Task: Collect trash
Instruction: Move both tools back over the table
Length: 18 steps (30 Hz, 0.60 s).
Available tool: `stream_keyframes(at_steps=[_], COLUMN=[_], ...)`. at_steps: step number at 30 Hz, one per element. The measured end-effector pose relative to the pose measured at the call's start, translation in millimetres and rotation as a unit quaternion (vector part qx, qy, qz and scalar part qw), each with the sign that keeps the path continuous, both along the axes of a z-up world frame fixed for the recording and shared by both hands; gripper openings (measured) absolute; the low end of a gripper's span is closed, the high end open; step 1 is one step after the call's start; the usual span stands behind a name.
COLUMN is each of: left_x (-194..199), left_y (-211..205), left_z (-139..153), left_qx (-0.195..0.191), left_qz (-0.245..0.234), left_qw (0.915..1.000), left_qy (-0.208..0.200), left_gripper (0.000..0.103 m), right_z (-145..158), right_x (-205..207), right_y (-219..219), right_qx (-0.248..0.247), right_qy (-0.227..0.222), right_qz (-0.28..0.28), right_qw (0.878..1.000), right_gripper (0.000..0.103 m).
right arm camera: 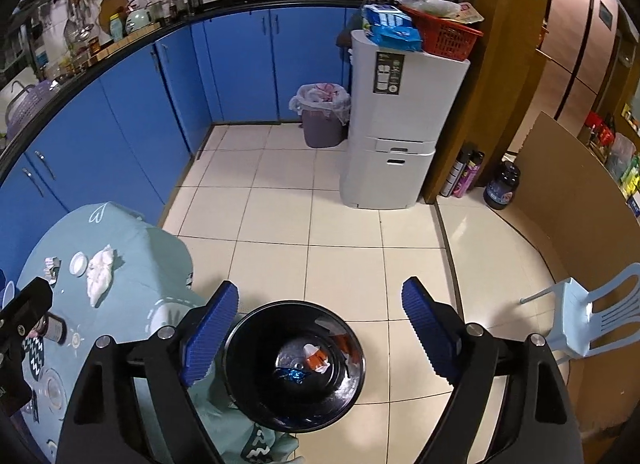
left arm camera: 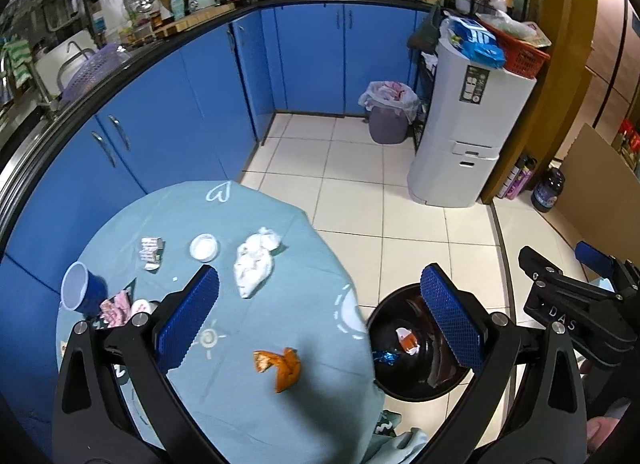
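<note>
Right gripper: jaws wide, nothing between, poised over black bin at 6 o'clock holding wrappers, seemingly just dropped. Left gripper: jaws wide, empty. Orange wrapper nearest on table; descend squarely, pinch mid-fold. Further, 12 o'clock: crumpled tissue. Blue cup, 10 o'clock.

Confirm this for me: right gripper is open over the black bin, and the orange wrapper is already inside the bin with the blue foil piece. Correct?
Not quite. The orange wrapper lies on the table's blue cloth, as the left wrist view shows. The rest holds: the right gripper is open above the black bin, and the blue foil piece lies inside.
</note>
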<state>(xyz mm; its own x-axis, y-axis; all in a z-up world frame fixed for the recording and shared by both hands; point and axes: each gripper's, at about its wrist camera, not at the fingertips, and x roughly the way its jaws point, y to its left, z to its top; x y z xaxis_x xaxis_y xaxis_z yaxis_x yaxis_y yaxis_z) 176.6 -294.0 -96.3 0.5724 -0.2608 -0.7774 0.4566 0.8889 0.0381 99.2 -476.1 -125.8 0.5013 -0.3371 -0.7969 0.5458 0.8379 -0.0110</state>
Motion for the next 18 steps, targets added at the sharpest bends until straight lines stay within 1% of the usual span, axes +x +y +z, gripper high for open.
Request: stream_keyframes(at_steps=[4,9,18], left_x=[2,5,13], left_y=[26,62,136], left_z=[3,1,-14], left_qx=[-0.002,-0.004,0.001], left_qz=[0.021,0.051,0.117], left_qw=[0.9997,0.9987,0.993], left_qy=[-0.009,-0.008,0.009], left_gripper=[0.099,0.099,0.1], right_z=[5,8,-6], right_x=[8,20,48], right_y=[22,51,118], right_qx=[-0.006,-0.007,-0.003], right_qy=[-0.002,-0.002,0.02], right_qz=[0.025,0.058,0.133], right_qw=[1.0,0.998,0.991], right_gripper=[0.082,0.082,0.082])
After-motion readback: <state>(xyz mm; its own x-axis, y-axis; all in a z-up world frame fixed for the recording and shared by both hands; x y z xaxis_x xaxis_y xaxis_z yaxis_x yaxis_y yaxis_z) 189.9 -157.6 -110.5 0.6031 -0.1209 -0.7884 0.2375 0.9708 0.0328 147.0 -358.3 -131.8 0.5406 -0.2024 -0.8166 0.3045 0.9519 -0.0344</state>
